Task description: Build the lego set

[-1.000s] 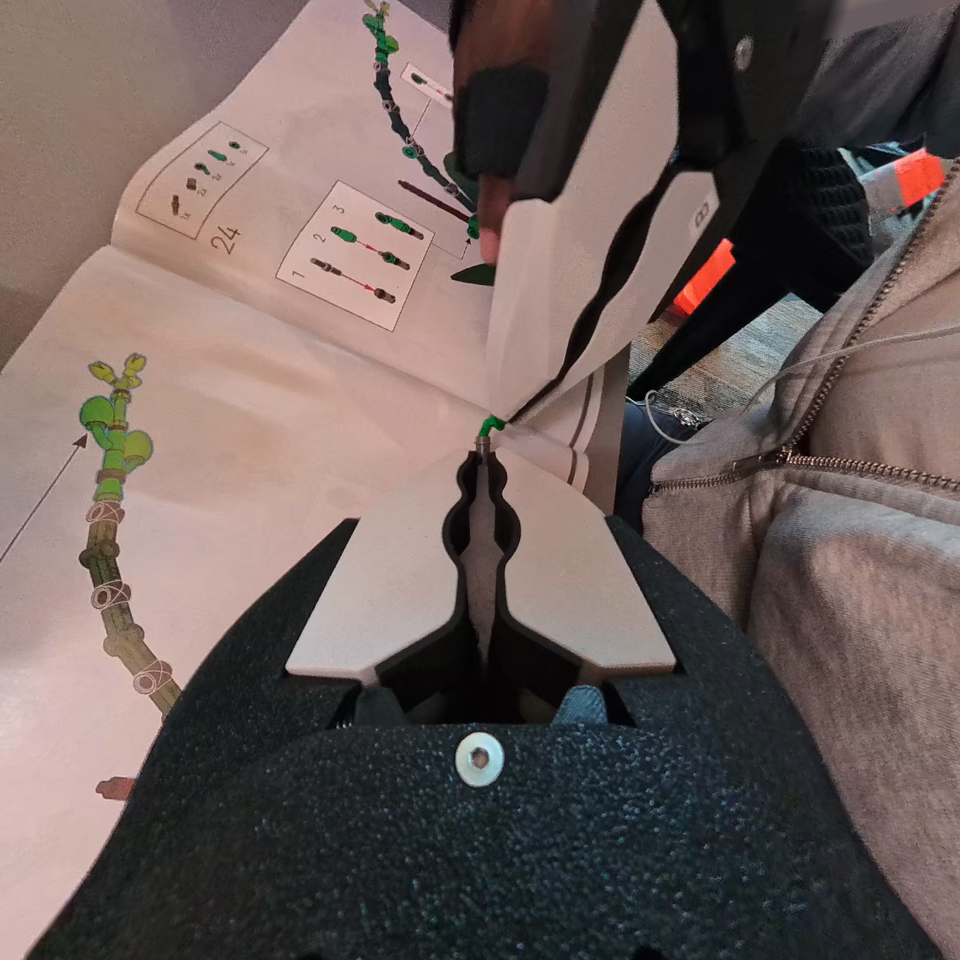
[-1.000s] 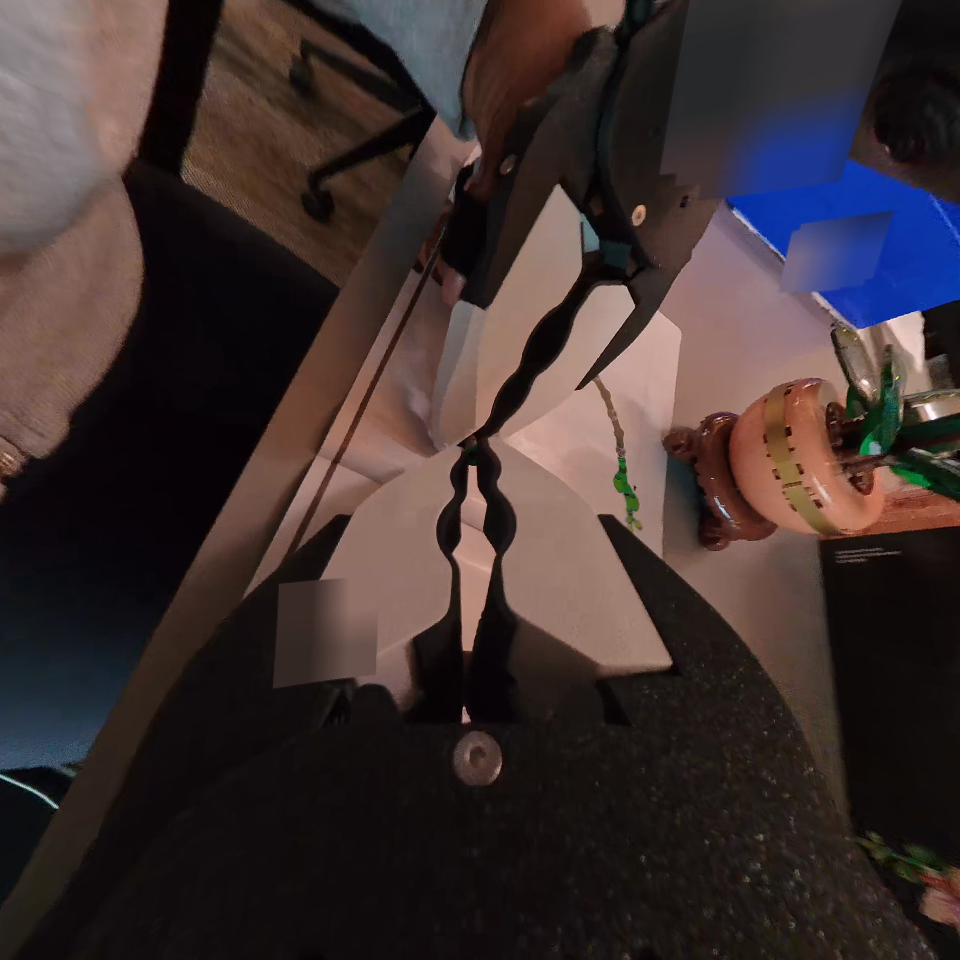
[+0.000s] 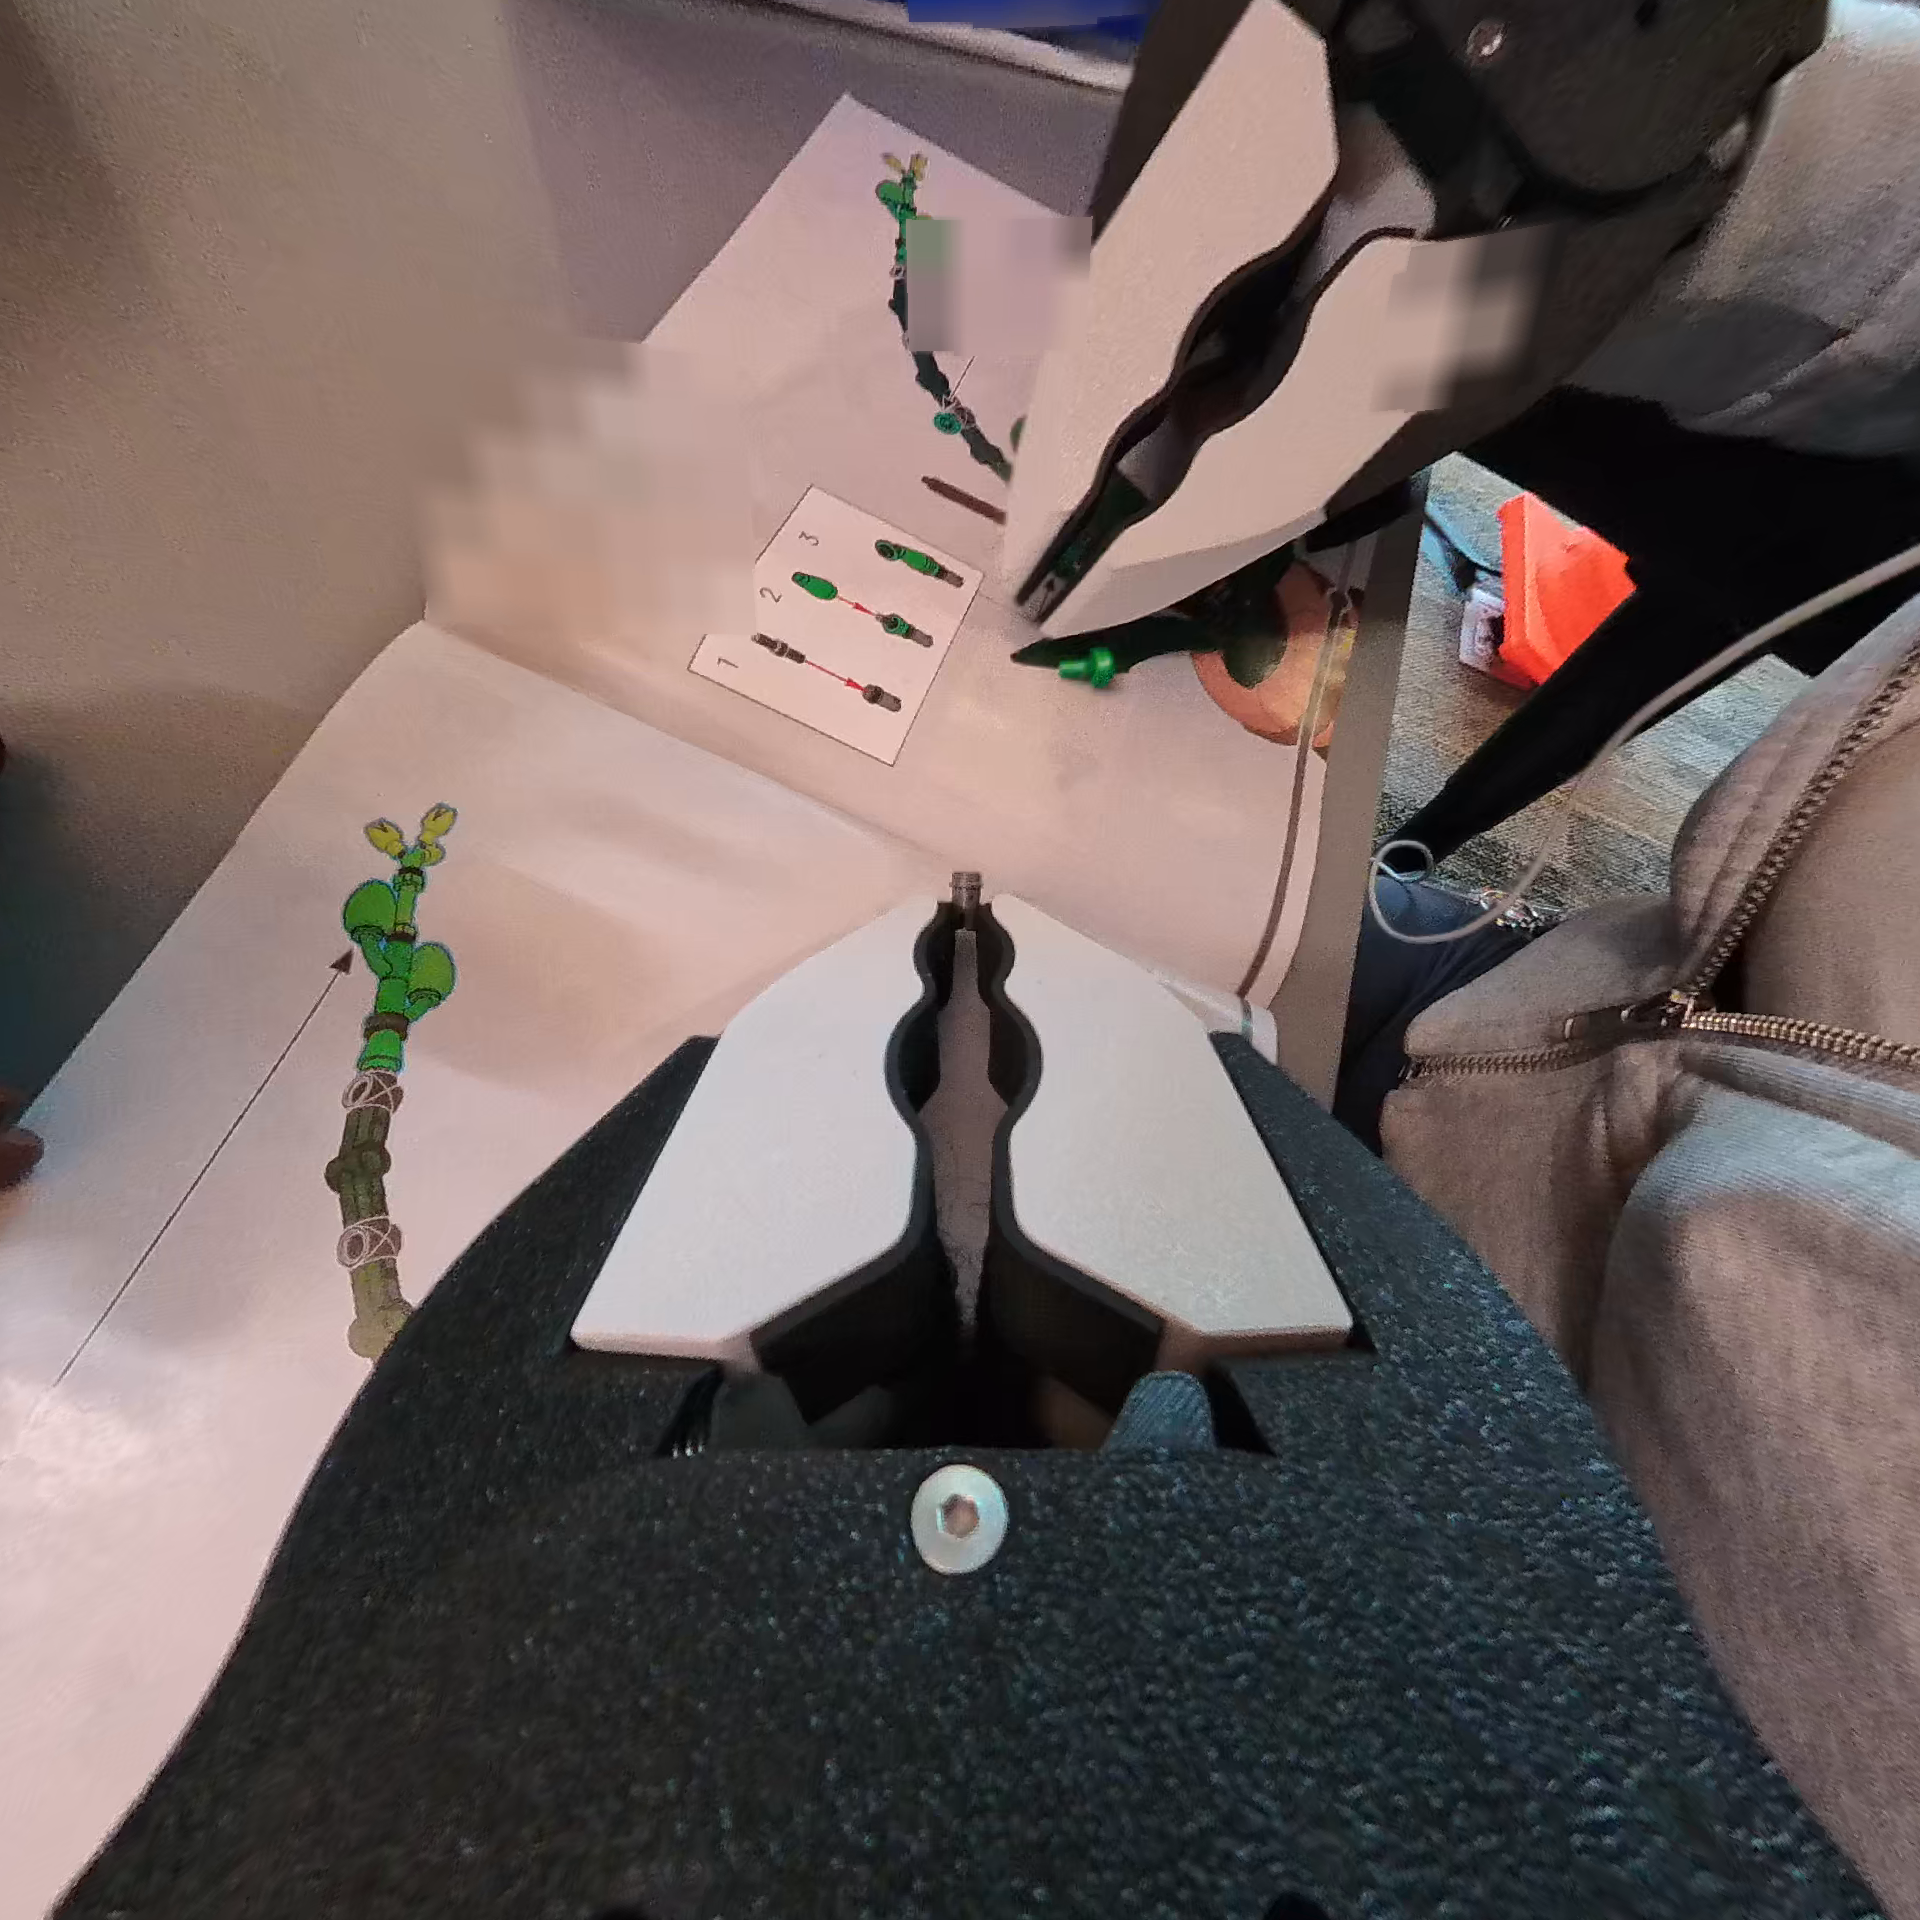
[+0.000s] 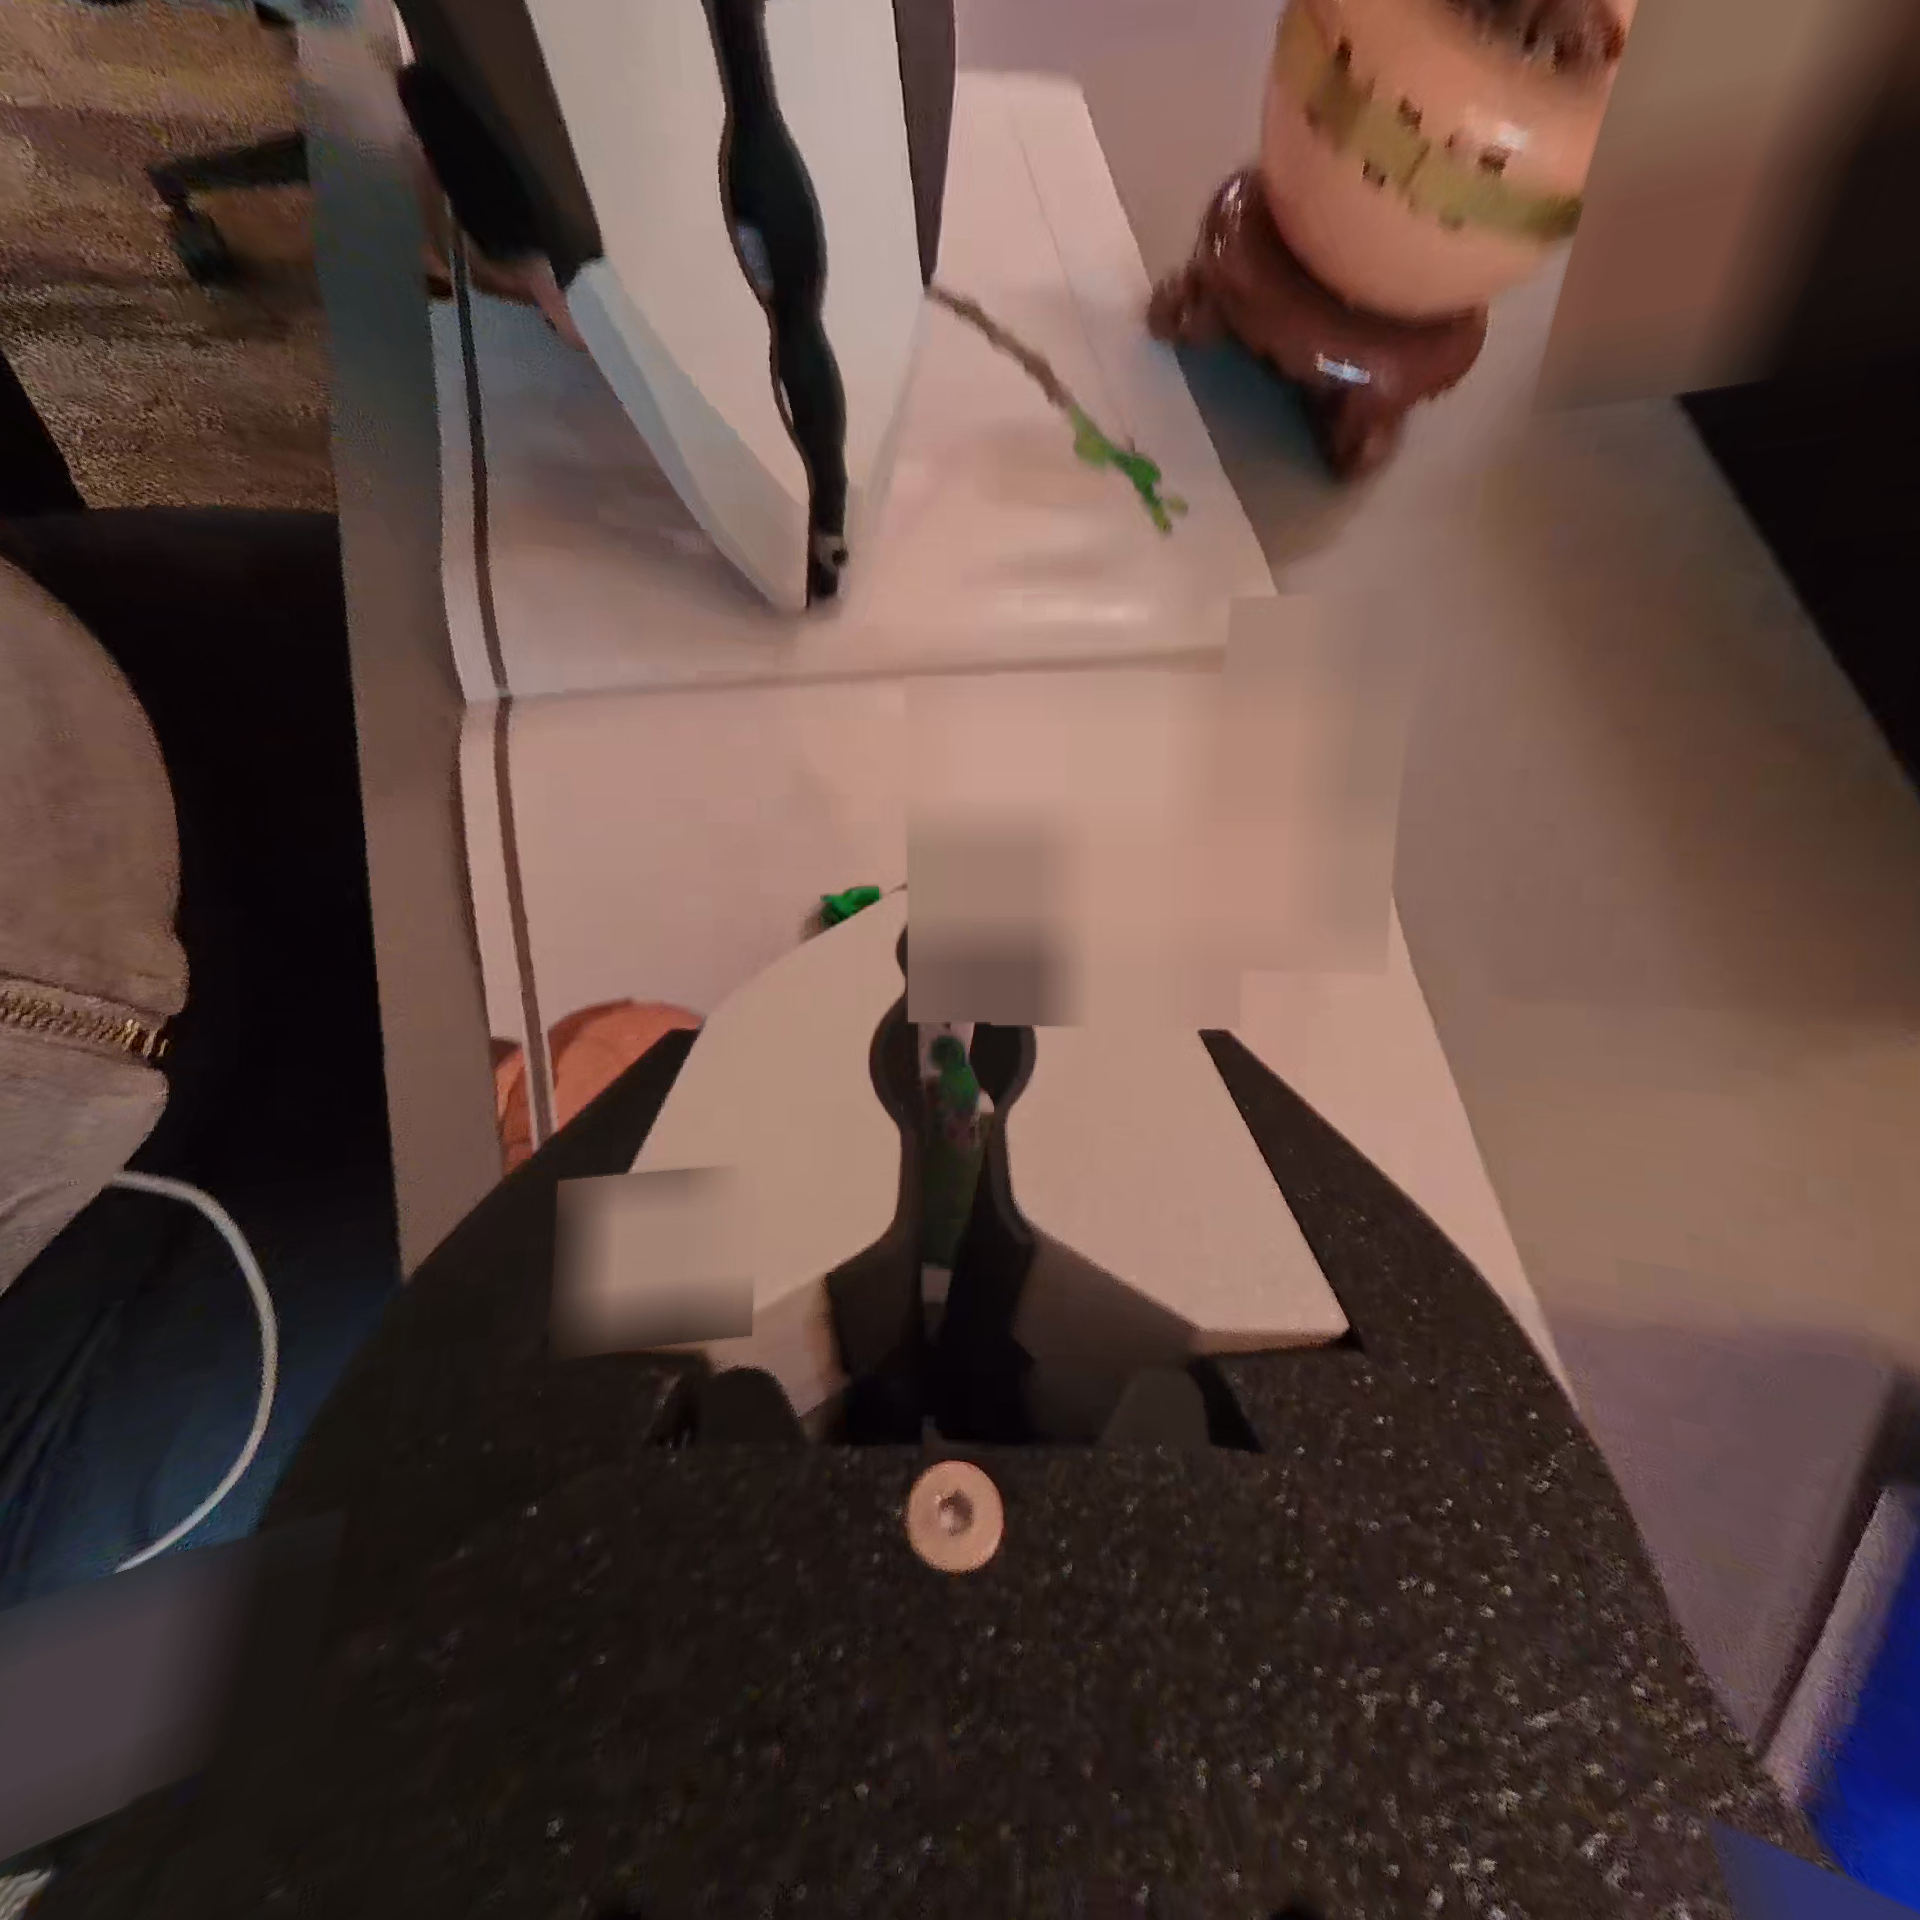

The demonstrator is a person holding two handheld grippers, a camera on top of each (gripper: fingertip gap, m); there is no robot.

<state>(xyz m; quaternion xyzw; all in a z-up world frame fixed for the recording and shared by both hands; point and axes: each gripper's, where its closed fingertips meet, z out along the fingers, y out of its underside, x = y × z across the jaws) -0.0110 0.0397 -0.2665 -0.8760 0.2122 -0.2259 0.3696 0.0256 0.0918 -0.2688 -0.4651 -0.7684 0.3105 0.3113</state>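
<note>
The left gripper pinched one small grey pin above the open instruction booklet. Only the left wrist view showed the right gripper, slightly parted, its grasp uncertain, over one green leaf piece; the right wrist view alone showed one pink vase beside the booklet.

Small grey pin upright between claw tips
</note>
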